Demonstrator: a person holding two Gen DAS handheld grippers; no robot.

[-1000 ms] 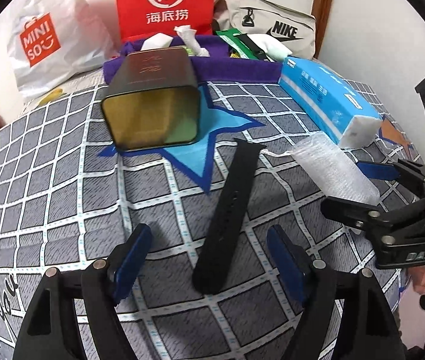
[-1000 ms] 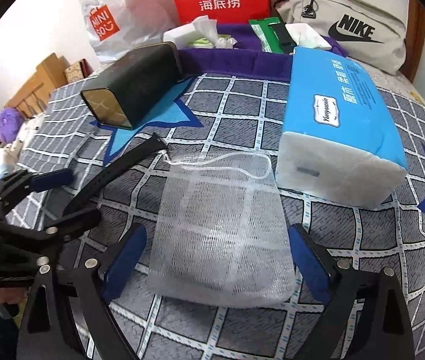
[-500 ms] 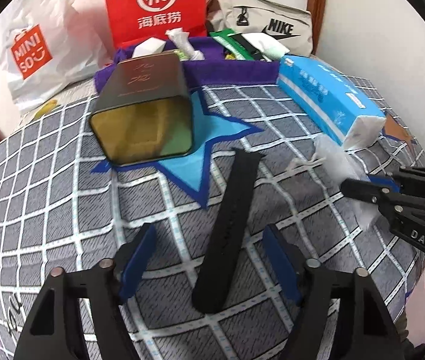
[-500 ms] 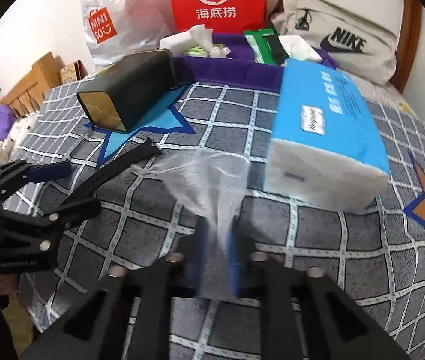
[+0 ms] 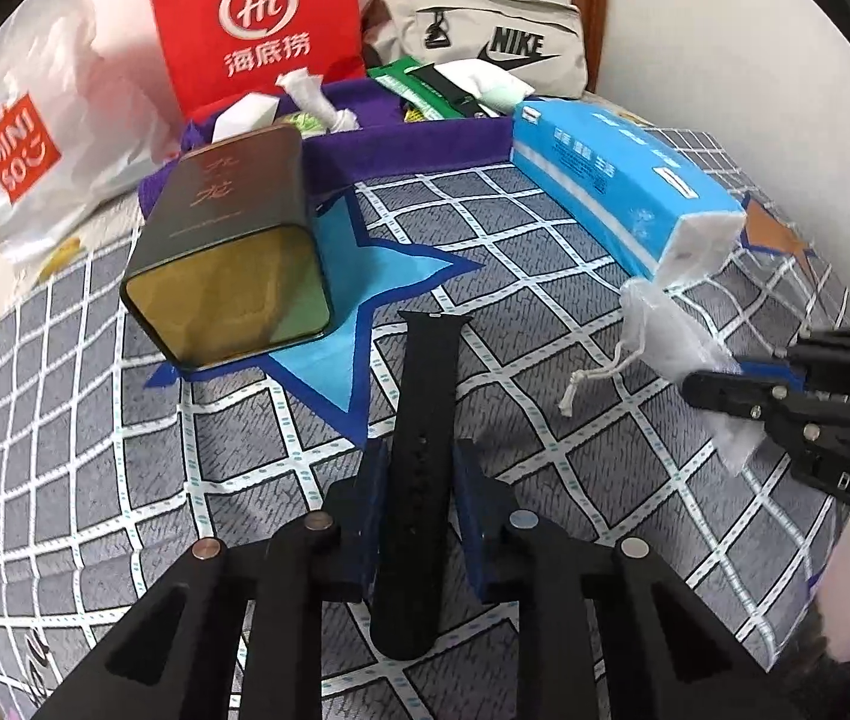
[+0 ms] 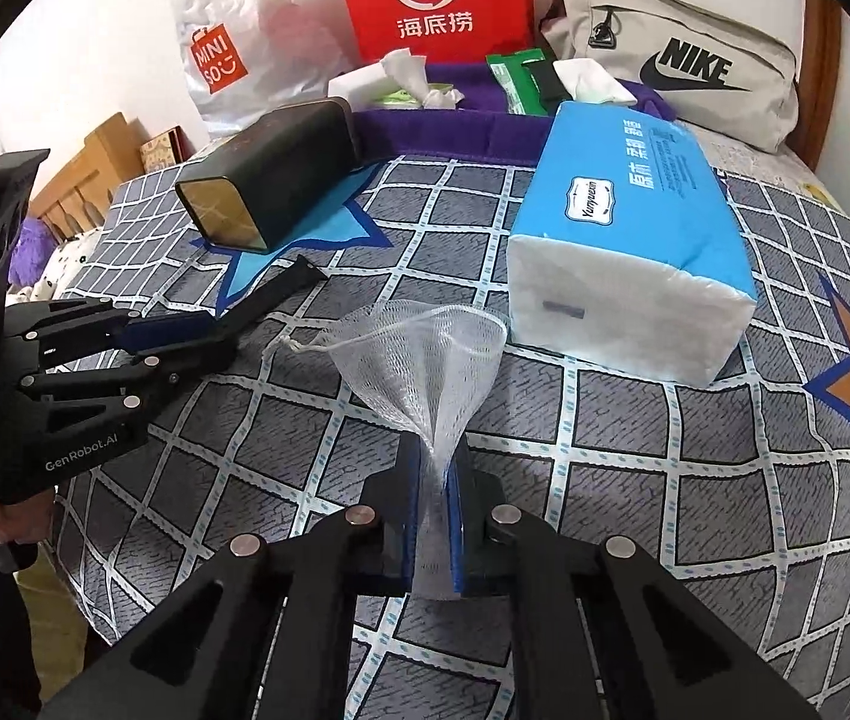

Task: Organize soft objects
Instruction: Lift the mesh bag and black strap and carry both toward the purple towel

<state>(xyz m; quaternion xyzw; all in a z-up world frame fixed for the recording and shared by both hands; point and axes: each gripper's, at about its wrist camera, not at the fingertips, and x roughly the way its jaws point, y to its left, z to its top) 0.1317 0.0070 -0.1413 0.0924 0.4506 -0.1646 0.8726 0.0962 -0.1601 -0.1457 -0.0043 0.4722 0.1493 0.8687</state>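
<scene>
Open quilt [image 6: 634,462] btwn claws — tin [image 5: 233,252] & tissue pack [image 6: 628,234] block ahead.

Light: bright, even, soft indoor; faint shadows.
Glare: mild on white plastic bag [image 5: 35,138], upper left.
Edges: heavy fisheye bend, black vignette corners.
Focus: sharp centre.

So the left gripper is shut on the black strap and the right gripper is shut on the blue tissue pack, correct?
Not quite. The left gripper is shut on the black strap, but the right gripper is shut on the white mesh bag, not the blue tissue pack. The right wrist view shows the pack lying untouched on the bedspread beyond the bag.
</scene>
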